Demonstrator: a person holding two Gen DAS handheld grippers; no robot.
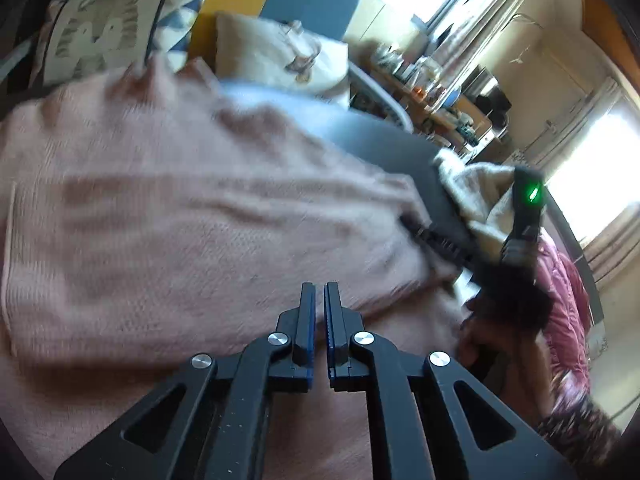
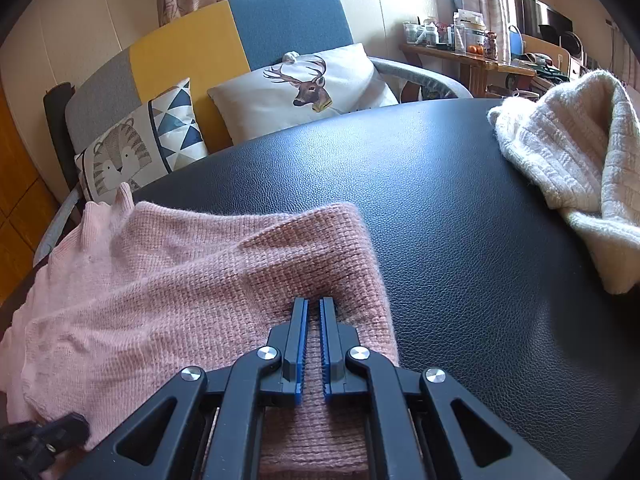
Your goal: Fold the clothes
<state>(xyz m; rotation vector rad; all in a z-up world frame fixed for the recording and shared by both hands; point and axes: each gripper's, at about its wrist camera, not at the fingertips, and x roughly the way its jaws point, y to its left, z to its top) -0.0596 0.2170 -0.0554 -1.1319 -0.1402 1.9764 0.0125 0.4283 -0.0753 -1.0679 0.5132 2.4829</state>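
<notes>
A pink knit sweater (image 2: 168, 272) lies spread on the black leather-look table (image 2: 440, 200), with one layer folded over toward the right. My right gripper (image 2: 314, 305) is shut on the sweater's right edge, and creases in the knit run to its tips. In the left wrist view the same sweater (image 1: 180, 220) fills the frame, blurred. My left gripper (image 1: 320, 292) hovers shut just over it, with nothing seen clamped. The right gripper (image 1: 420, 232) shows there at the sweater's right edge.
A cream knit garment (image 2: 568, 160) lies crumpled at the table's far right. Behind the table stands a sofa with a deer cushion (image 2: 308, 84) and a tiger cushion (image 2: 120, 156). A cluttered wooden shelf (image 2: 460, 40) is at the back right. A hand (image 1: 476, 340) holds the right tool.
</notes>
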